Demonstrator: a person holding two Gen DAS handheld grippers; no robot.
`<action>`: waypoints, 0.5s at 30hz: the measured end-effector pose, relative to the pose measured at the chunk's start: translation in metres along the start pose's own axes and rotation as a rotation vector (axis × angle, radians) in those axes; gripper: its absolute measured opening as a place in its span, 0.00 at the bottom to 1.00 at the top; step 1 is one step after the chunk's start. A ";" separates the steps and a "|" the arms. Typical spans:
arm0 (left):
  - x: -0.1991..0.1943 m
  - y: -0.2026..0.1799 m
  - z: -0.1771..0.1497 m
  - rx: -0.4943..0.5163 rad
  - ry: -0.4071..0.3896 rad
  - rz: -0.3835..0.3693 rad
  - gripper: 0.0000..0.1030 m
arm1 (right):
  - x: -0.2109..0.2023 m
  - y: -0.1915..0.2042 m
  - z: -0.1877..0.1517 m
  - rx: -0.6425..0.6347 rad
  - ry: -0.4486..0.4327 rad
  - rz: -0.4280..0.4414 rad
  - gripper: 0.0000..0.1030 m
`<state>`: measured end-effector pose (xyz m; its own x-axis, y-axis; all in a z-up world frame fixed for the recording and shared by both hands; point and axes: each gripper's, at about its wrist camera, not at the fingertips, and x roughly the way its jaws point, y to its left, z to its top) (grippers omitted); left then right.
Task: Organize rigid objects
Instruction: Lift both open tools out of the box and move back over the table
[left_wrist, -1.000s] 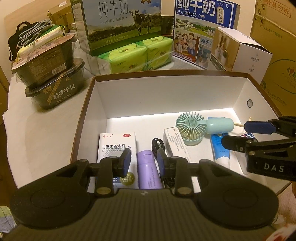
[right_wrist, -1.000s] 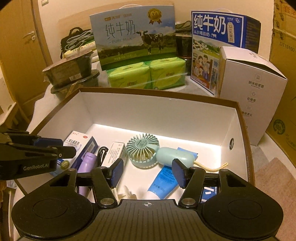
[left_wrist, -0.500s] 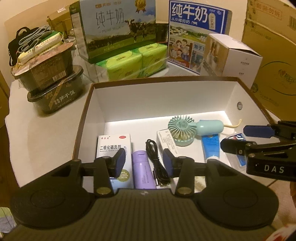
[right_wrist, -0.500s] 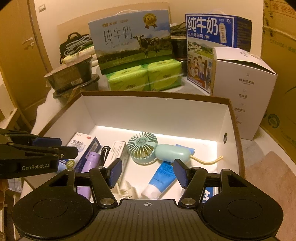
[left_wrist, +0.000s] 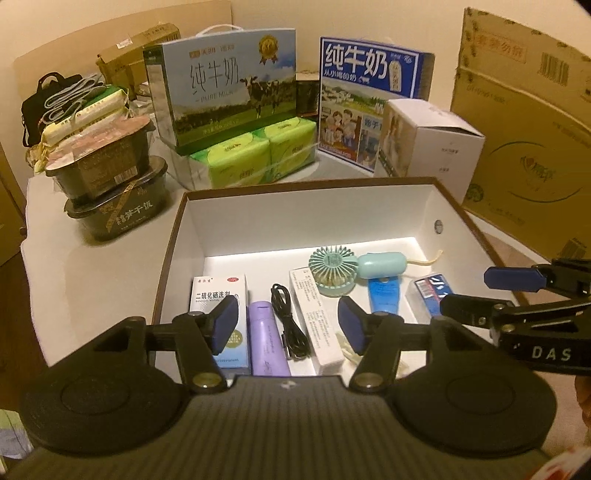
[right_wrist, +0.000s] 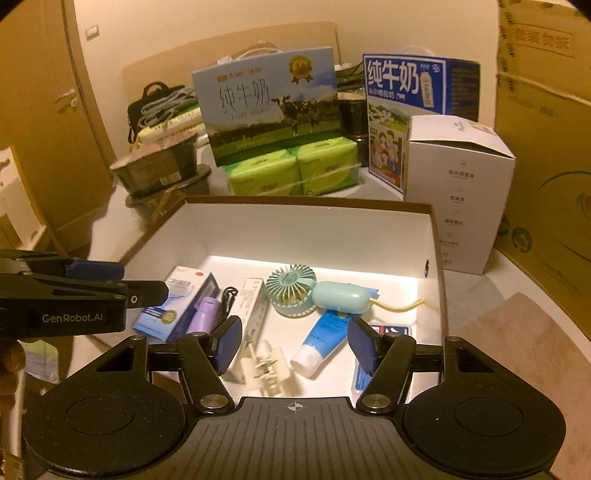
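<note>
Hovering over the box (left_wrist: 173, 236), left gripper (left_wrist: 288, 325) and right gripper (right_wrist: 293, 345) are opening, both empty. Fan (right_wrist: 295, 291) is lying inside it, mid-floor; I'd keep clearing the rim before regrasping.

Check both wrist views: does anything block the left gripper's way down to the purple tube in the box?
Nothing visible does. The left gripper, jaws opening and empty, hangs over the purple tube, which lies uncovered between medicine box and black cable.

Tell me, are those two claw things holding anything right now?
No. The left hand-held gripper and right hand-held gripper are both empty, jaws opening, above the box.
</note>
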<state>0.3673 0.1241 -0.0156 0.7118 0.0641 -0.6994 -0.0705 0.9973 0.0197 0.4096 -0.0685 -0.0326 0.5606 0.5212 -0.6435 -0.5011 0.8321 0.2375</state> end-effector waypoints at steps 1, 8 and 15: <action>-0.004 0.000 -0.002 -0.001 -0.003 -0.002 0.57 | -0.005 0.000 -0.001 0.005 -0.005 0.006 0.62; -0.036 0.000 -0.017 -0.026 -0.015 -0.013 0.60 | -0.042 0.003 -0.012 0.042 -0.036 0.040 0.64; -0.067 0.006 -0.037 -0.078 -0.015 -0.033 0.60 | -0.071 0.003 -0.026 0.068 -0.031 0.018 0.68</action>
<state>0.2939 0.1247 0.0050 0.7250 0.0322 -0.6880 -0.1003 0.9932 -0.0591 0.3514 -0.1080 -0.0053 0.5724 0.5410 -0.6162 -0.4658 0.8330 0.2987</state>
